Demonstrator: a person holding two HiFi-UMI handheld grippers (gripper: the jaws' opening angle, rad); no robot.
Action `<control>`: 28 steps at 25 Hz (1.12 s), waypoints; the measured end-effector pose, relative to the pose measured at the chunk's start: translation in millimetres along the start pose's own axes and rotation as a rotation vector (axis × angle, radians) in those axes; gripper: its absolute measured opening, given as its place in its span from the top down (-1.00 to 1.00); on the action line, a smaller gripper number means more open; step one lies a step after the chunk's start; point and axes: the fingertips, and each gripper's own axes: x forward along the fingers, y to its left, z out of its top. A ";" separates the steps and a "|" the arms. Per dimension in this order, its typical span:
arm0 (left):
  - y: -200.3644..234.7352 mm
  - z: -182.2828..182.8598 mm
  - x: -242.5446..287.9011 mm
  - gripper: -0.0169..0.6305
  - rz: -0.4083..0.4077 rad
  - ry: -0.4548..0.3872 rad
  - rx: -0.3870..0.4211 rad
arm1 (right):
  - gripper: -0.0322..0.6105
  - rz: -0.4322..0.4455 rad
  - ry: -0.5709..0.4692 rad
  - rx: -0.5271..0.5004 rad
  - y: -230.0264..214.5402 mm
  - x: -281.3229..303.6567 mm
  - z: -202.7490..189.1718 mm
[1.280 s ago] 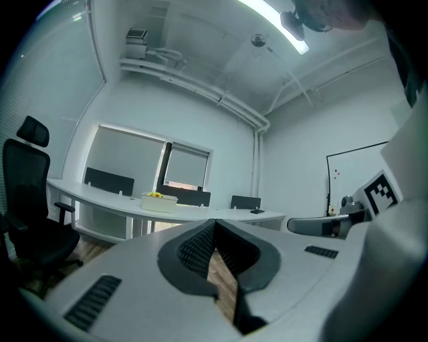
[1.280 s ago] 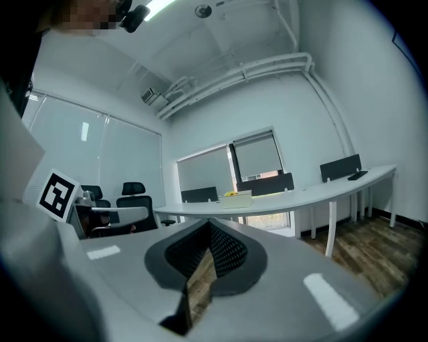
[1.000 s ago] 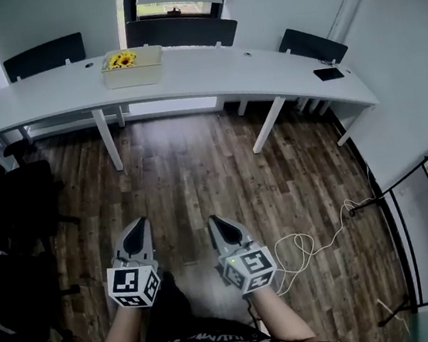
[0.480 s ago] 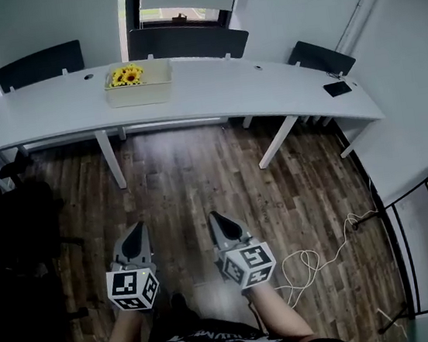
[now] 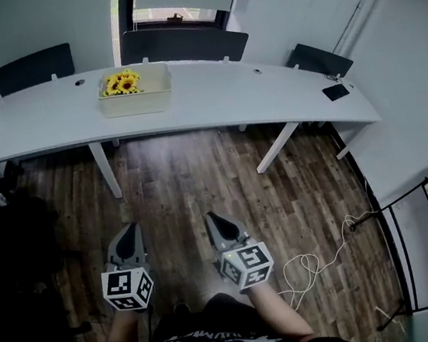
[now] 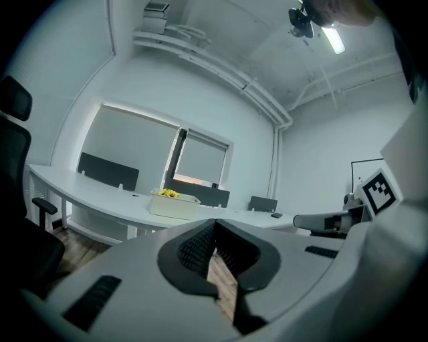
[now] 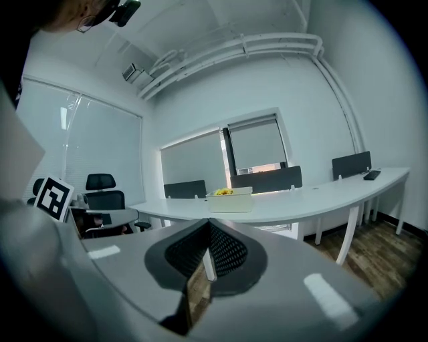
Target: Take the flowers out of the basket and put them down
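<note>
Yellow sunflowers (image 5: 122, 83) stick out of a pale rectangular basket (image 5: 138, 99) on the long white desk (image 5: 212, 100) across the room. The same basket (image 6: 172, 206) shows small and far in the left gripper view, and the basket (image 7: 231, 200) with flowers (image 7: 224, 192) in the right gripper view. My left gripper (image 5: 127, 231) and right gripper (image 5: 212, 219) hover side by side over the wood floor, well short of the desk. Both are shut with nothing between the jaws.
Dark chairs (image 5: 182, 44) stand behind the desk, and a black phone (image 5: 336, 91) lies near its right end. A white cable (image 5: 312, 259) coils on the floor at the right. An office chair (image 7: 101, 188) stands to the left. White desk legs (image 5: 104, 169) lie ahead.
The whole view has advanced toward the desk: the basket and desk sit slightly larger and lower in the head view. Both grippers stay shut and side by side.
</note>
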 end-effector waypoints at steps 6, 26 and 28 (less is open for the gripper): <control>2.7 -0.6 30.1 0.92 0.003 0.004 -0.027 | 0.89 -0.011 0.008 0.013 -29.2 26.8 -2.0; -15.7 48.8 205.0 0.92 0.150 -0.037 0.073 | 0.89 0.193 -0.011 0.002 -165.8 180.0 56.7; -17.6 50.1 216.4 0.92 0.167 -0.046 0.070 | 0.89 0.208 -0.001 -0.001 -178.3 188.3 57.7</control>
